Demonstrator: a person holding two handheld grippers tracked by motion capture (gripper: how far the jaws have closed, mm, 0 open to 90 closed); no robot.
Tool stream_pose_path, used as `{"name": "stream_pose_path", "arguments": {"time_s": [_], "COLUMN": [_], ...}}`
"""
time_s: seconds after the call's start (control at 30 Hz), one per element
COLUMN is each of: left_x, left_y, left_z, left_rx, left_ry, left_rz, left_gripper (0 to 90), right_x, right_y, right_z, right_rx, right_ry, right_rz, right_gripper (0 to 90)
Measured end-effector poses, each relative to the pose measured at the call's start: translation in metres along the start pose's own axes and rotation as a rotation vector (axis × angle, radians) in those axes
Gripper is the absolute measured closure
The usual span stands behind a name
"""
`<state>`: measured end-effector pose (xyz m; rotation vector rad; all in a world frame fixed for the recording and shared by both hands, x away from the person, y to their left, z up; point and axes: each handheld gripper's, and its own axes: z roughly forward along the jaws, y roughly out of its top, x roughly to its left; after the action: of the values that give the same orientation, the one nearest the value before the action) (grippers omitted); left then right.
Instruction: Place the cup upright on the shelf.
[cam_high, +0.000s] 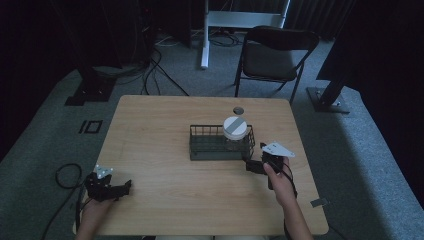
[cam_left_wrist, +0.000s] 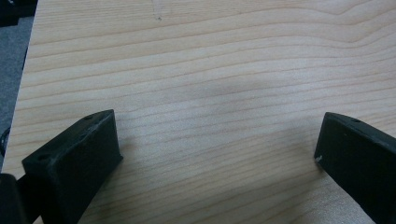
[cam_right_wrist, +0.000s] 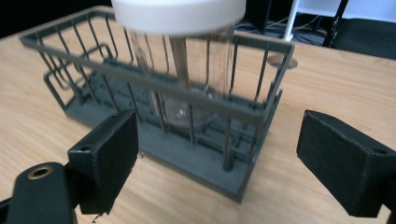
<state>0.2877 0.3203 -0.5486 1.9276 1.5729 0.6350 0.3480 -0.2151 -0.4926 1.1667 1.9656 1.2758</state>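
Right now your worktop (cam_high: 165, 150) is pale wood w/ fine grain. Dark wire basket (cam_high: 210, 146), rectangular w/ thin bars, sits mid-worktop. Clear jar (cam_right_wrist: 187, 88) w/ round white lid (cam_high: 235, 127) stands in its right end; glass hard to read behind bars. Your right gripper (cam_right_wrist: 217, 158) has fingers spread wide, just short of basket's corner, not touching. Left gripper (cam_left_wrist: 217, 154) is released too, over bare wood, well apart.

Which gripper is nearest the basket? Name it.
The right gripper. It sits just off the basket's front right corner, fingers open toward the jar inside. The left gripper rests far off at the table's near left edge.
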Motion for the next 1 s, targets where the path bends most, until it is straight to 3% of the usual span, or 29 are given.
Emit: {"name": "stream_pose_path", "arguments": {"time_s": [0.43, 1.0], "left_x": [0.0, 0.0], "left_y": [0.0, 0.0], "left_z": [0.0, 0.0], "left_rx": [0.0, 0.0], "left_ry": [0.0, 0.0], "left_rz": [0.0, 0.0], "left_gripper": [0.2, 0.2], "right_x": [-0.007, -0.022], "right_y": [-0.024, -0.043], "right_z": [0.004, 0.002], "right_rx": [0.093, 0.167], "right_ry": [0.029, 0.008], "right_rz": [-0.004, 0.005], "right_gripper": [13.2, 13.2]}}
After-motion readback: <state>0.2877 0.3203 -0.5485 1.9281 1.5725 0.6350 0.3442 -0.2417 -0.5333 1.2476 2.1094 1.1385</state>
